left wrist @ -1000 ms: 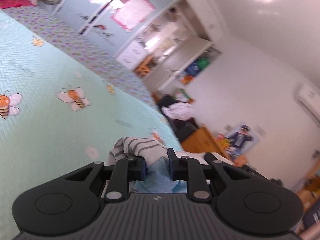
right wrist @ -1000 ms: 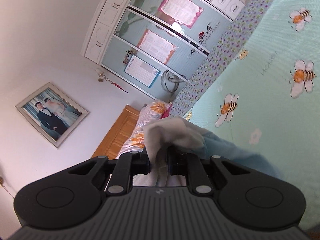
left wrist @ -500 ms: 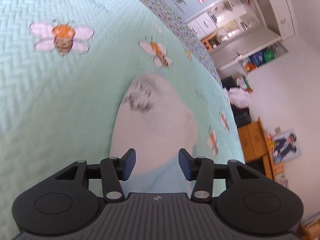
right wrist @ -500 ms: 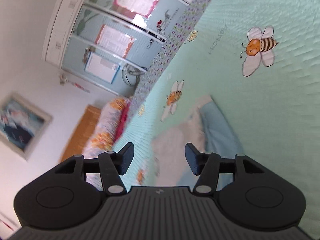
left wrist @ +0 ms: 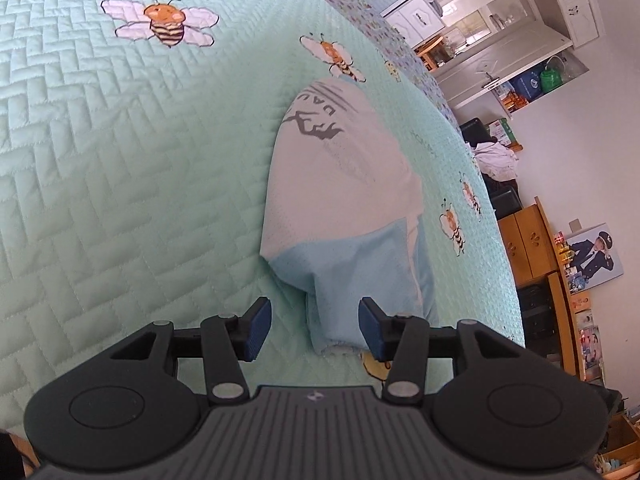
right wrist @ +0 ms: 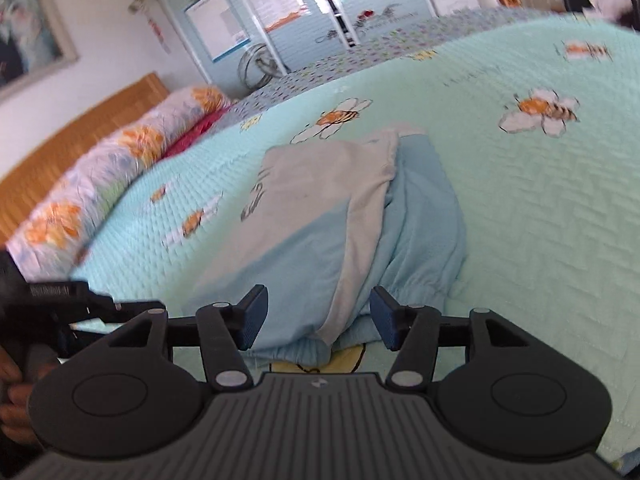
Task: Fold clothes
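Dropped shirt now on bedspread, btwn open left claw.

Bed: covered with a mint-green quilted bedspread printed with cartoon bees. On it: one folded white-and-pale-blue mesh garment with grey lettering, lying flat; a long floral-print pillow along the wooden headboard.

The pillows are motion-blurred, and the framed picture is cut off by the edge.
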`<state>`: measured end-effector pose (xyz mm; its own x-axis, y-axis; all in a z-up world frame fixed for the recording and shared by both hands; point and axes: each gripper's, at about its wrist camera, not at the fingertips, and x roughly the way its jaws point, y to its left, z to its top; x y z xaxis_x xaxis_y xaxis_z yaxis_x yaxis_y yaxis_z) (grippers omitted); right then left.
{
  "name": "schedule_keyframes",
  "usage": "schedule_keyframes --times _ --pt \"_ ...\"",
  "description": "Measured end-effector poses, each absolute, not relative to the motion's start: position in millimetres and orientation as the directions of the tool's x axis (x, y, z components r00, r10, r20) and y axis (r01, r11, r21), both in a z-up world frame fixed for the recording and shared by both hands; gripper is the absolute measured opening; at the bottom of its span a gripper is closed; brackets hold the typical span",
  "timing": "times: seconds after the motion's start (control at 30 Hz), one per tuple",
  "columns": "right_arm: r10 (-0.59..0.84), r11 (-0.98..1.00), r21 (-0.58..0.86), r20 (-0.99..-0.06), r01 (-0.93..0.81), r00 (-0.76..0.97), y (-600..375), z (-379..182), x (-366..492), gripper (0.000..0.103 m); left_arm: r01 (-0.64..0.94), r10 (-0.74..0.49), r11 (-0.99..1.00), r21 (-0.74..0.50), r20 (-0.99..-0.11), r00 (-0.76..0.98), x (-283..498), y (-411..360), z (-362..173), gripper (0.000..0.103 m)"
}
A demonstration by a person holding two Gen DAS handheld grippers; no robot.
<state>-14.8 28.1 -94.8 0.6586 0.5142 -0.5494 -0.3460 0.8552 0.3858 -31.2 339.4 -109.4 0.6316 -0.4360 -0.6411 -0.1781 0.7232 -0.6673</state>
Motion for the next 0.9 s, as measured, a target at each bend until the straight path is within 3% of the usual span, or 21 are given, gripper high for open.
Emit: schedule_keyframes --times 0.07,0.23,0.33,0.37,0.4,0.67,0.73,0.8,0.9 --pt "0.491 0.871 0.331 -0.563 -0.364 0.665 37.7 -97.6 -15.3 0.056 -0.177 -0.440 0.725 -0.665 -0.646 0.624 -30.4 336.6 -111.2 0.051" --pt "0.480 0.877 0.303 -0.584 -0.373 0.654 48.5 -105.5 -10.0 0.041 -0.144 -0.434 0.759 -0.635 -0.657 0.616 -31.2 326.0 -107.2 0.051" --pt "0.477 0.879 0.316 -0.607 -0.357 0.636 49.6 -112.0 -4.7 0.020 -0.129 -0.437 0.772 -0.623 -0.667 0.604 -30.1 319.0 -108.5 0.051" --pt "0.482 0.876 0.331 -0.604 -0.350 0.635 46.5 -111.7 -3.4 0.006 -0.129 -0.439 0.772 -0.622 -0.670 0.599 -29.8 317.6 -109.7 0.051" --pt "0.487 0.873 0.346 -0.601 -0.343 0.634 43.4 -111.3 -2.0 0.003 -0.131 -0.439 0.773 -0.621 -0.673 0.596 -29.8 317.2 -110.4 0.051" --pt "0.444 0.890 0.344 -0.504 -0.300 0.741 -7.9 -63.0 -11.5 0.002 -0.092 -0.453 0.780 -0.619 -0.659 0.600 -30.3 312.4 -103.0 0.053" --pt "0.499 0.862 0.399 -0.554 -0.313 0.666 -9.2 -77.8 -2.9 0.009 -0.070 -0.466 0.783 -0.618 -0.658 0.592 -27.9 304.6 -102.3 0.053" --pt "0.540 0.835 0.462 -0.587 -0.298 0.603 -4.0 -98.9 -1.7 0.030 -0.044 -0.478 0.791 -0.610 -0.661 0.579 -27.4 295.4 -101.2 0.053" --pt "0.571 0.806 0.517 -0.549 -0.289 0.611 1.8 -109.0 -11.5 0.038 0.001 -0.468 0.823 -0.569 -0.675 0.571 -30.3 284.0 -95.4 0.053"
